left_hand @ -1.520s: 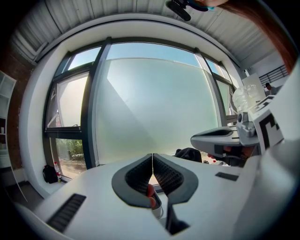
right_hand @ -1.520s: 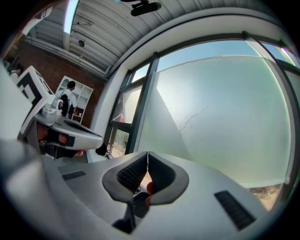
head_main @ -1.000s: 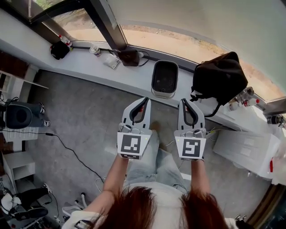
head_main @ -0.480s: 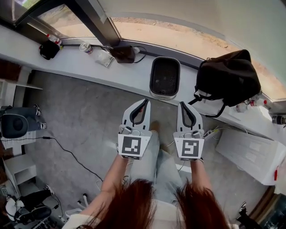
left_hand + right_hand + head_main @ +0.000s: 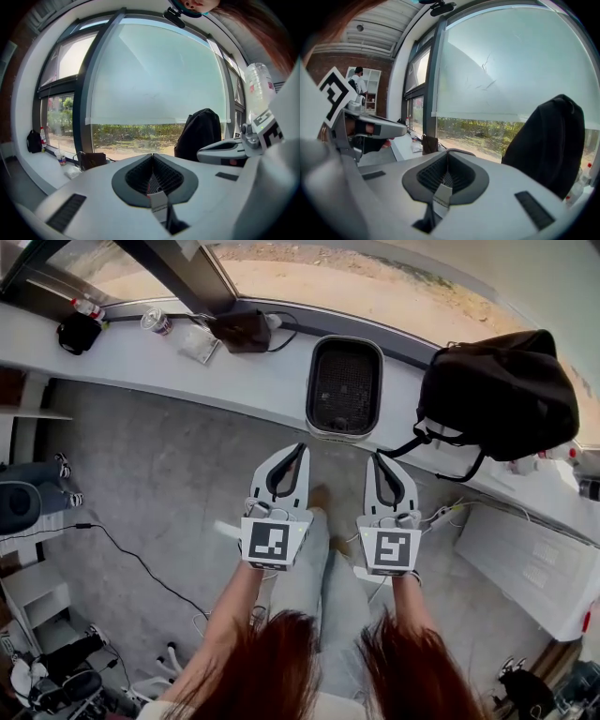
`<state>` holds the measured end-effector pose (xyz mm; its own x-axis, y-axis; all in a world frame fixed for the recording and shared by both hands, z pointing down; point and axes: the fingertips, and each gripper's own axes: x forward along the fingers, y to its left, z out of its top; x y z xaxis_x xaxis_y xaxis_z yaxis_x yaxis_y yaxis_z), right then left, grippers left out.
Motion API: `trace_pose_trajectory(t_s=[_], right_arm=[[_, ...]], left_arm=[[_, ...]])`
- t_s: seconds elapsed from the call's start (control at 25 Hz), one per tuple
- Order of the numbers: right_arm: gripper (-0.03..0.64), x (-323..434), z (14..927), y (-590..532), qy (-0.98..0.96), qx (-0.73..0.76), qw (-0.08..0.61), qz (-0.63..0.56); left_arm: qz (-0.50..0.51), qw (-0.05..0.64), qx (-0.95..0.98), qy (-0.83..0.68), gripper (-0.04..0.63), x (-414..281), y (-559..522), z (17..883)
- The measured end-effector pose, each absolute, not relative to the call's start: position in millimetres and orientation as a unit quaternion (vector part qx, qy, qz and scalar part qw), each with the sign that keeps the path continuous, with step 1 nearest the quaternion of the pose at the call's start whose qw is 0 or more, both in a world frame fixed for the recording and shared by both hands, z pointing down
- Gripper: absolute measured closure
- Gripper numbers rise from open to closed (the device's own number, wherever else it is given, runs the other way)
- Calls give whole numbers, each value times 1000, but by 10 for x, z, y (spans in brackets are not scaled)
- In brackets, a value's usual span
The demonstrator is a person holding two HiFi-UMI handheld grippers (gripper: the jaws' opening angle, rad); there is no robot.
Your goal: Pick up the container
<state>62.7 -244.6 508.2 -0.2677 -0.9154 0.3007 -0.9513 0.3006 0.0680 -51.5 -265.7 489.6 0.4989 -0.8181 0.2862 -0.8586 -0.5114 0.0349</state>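
Container (image 5: 344,388): dark oblong tray with a light rim, lying flat and open side up on the white table (image 5: 253,381). It sits ahead of both jaws, roughly between their lines and well apart from either. Left gripper (image 5: 300,448) and right gripper (image 5: 376,457): jaws pressed together, nothing between them, held side by side over the floor. Judged an approach posture; jaws must spread before the rim. Black bag (image 5: 502,395) ahead-right of the right jaws, near the container, so likely crowds that side

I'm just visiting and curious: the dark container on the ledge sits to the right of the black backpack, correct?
Not quite. The container on the ledge sits to the left of the black backpack, as the head view shows.
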Motion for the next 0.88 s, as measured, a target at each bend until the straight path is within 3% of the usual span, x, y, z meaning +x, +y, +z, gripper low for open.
trace_pose_trajectory(t_s=[0.88], right_arm=[[592, 646, 6748, -2584, -790, 574, 189, 104]], left_arm=[[156, 107, 856, -481, 578, -558, -2885, 6500]])
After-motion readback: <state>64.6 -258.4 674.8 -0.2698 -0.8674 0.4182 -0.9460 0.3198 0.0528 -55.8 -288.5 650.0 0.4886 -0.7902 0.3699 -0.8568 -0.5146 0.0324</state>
